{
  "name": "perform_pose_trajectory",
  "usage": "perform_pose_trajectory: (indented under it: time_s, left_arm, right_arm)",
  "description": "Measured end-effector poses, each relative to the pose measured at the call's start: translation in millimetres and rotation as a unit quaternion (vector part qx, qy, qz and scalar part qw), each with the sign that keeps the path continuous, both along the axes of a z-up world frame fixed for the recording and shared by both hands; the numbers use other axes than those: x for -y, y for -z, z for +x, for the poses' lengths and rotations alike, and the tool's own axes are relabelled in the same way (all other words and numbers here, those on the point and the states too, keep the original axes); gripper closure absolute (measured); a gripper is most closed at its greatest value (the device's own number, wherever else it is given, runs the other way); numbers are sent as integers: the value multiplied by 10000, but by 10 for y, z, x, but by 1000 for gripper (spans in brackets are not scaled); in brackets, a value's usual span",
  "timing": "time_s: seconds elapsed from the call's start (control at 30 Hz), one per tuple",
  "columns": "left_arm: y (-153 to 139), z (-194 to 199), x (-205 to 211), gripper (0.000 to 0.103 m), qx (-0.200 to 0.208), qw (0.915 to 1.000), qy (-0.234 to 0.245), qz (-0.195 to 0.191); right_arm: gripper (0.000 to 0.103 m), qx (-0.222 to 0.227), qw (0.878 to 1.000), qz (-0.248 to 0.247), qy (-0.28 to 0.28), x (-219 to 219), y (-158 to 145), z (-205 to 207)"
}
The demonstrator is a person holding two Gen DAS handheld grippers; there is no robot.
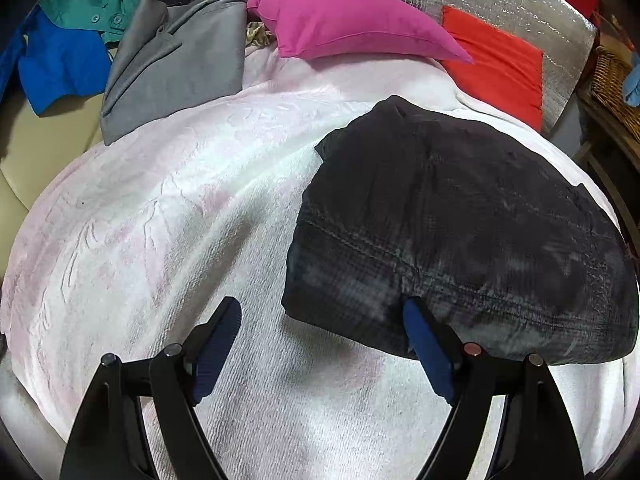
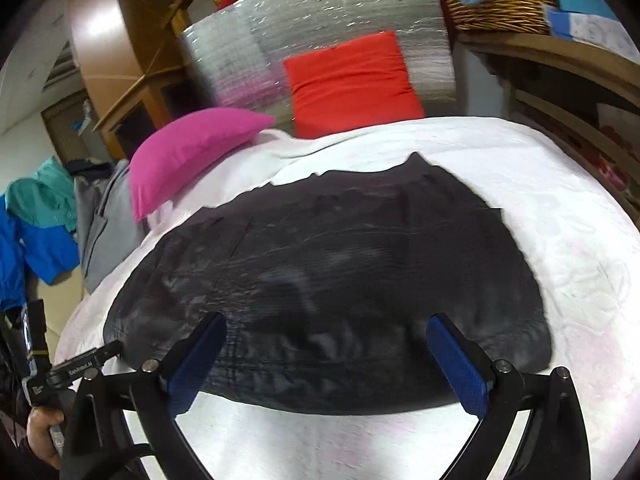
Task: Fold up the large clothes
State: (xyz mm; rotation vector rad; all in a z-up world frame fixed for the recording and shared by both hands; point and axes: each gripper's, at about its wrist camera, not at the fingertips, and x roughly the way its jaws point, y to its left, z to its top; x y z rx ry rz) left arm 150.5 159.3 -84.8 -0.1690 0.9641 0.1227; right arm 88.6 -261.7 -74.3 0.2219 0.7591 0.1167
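A folded black garment [image 1: 460, 232] lies flat on a white blanket [image 1: 168, 216] spread over a bed, with both grippers poised at its near edge. The left gripper [image 1: 320, 344] stands wide open and empty, one blue pad over the bare blanket, the other at the garment's near hem. The right gripper [image 2: 328, 360] is open too, its two fingers hanging over the near hem with nothing clamped between them.

The risks appear to lie in the next grab. Because the garment sits in several layers, a pinch taken too shallow could lift only the top layer and pull the fold apart. A pinch taken too deep could catch the soft blanket along with the hem and drag it up. If the two grippers lift unevenly, the next fold could come out skewed.

A pink pillow [image 1: 344, 24] and a red cushion [image 1: 496, 64] sit behind the garment, and a grey jacket [image 1: 172, 64] lies well apart to the left.
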Motion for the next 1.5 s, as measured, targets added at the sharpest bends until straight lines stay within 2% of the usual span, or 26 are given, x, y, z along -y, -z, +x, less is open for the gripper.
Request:
perform_pose_trajectory:
  time_s: [0.13,0.27,0.37,0.47,0.57,0.6,0.67,0.77,0.83,0.97,1.07,1.1,1.13,1.2,1.23,1.27,1.3,1.33,1.37,1.43,1.47,1.5]
  left_arm:
    - [-28,14,-10,19,-6,10000,25,-54]
    - [-228,13,-114,20,274,9993,84,-219]
    - [-356,140,-243,19,369,9981,96,-481]
    - [-335,379,-334,19,179,9947,278,-972]
    - [-141,691,-383,19,-413,9780,530,-1973]
    - [-95,783,-404,19,-523,9745,490,-2128]
    - [-78,923,-436,19,-481,9740,407,-2175]
    - [-43,1105,-422,19,-566,9691,478,-2354]
    - [-10,1184,-390,19,-606,9674,538,-2399]
    - [111,1312,-366,20,-730,9640,570,-2494]
    - [114,1340,-377,19,-679,9648,601,-2467]
    - [131,1342,-397,20,-684,9642,601,-2492]
    - [153,1358,-391,20,-719,9638,608,-2496]
    - [223,1405,-363,20,-848,9634,650,-2458]
    - [247,1423,-336,20,-866,9644,673,-2407]
    - [240,1423,-318,20,-823,9658,682,-2360]
    - [234,1430,-295,20,-818,9669,676,-2319]
    - [233,1438,-276,20,-832,9675,665,-2295]
    - [228,1447,-247,20,-853,9690,654,-2226]
    - [192,1460,-156,43,-900,9764,692,-1836]
    - [177,1481,-120,62,-922,9762,792,-1798]
    - [114,1485,-86,74,-940,9763,853,-1751]
  right_arm:
    - [1,-750,9972,-25,-30,8,393,231]
    - [1,-404,9989,160,-176,133,181,112]
    - [1,-210,9998,63,0,442,-3,62]
    - [1,-236,9981,389,424,934,-55,108]
    - [1,-602,9900,940,865,1472,83,305]
    - [1,-775,9844,1215,1014,1658,178,381]
    - [1,-1010,9740,1688,1126,1904,326,525]
    - [1,-1140,9624,2277,949,2053,490,715]
    - [1,-1203,9601,2425,696,2019,550,854]
    - [3,-1384,9607,2365,453,1894,689,1058]
    - [15,-1354,9658,2185,348,1817,704,1119]
    - [37,-1332,9658,2214,233,1805,689,1135]
    - [49,-1380,9656,2195,171,1787,676,1149]
    - [49,-1424,9702,1959,112,1744,650,1171]
    - [44,-1468,9701,1932,110,1735,659,1192]
    - [41,-1496,9681,2004,153,1741,676,1207]
    - [33,-1527,9638,2179,165,1750,708,1228]
    - [30,-1553,9609,2285,167,1745,733,1246]
    - [32,-1549,9623,2227,169,1720,728,1253]
    - [64,-1587,9679,1949,-62,1588,655,1295]
    - [70,-1604,9690,1875,-76,1545,603,1288]
    - [78,-1600,9721,1714,-112,1490,490,1291]
